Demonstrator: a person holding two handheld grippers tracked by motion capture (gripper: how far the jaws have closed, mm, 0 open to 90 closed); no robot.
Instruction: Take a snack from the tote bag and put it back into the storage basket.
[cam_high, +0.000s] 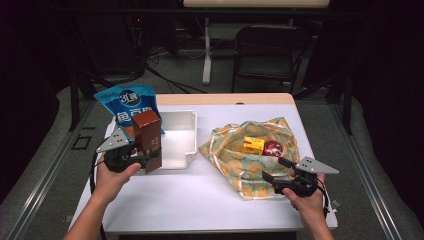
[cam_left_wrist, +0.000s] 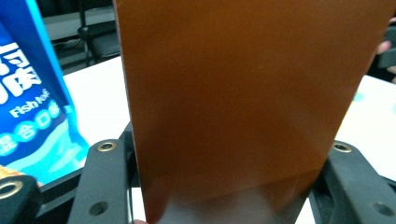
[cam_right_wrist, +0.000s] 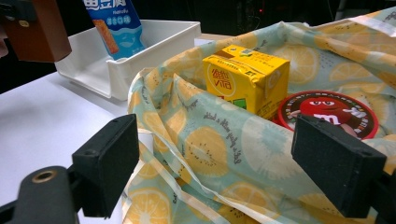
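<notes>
High view shows your left gripper clamped on the brown box, which stands upright with its long axis vertical and its top pointing up, held at the near left corner of the white tray, just in front of the blue snack bag. Your right gripper rests with its jaws wide apart and nothing between them, at the near edge of the lemon-print cloth bag, where the yellow drink carton lies beside the red round tin.
</notes>
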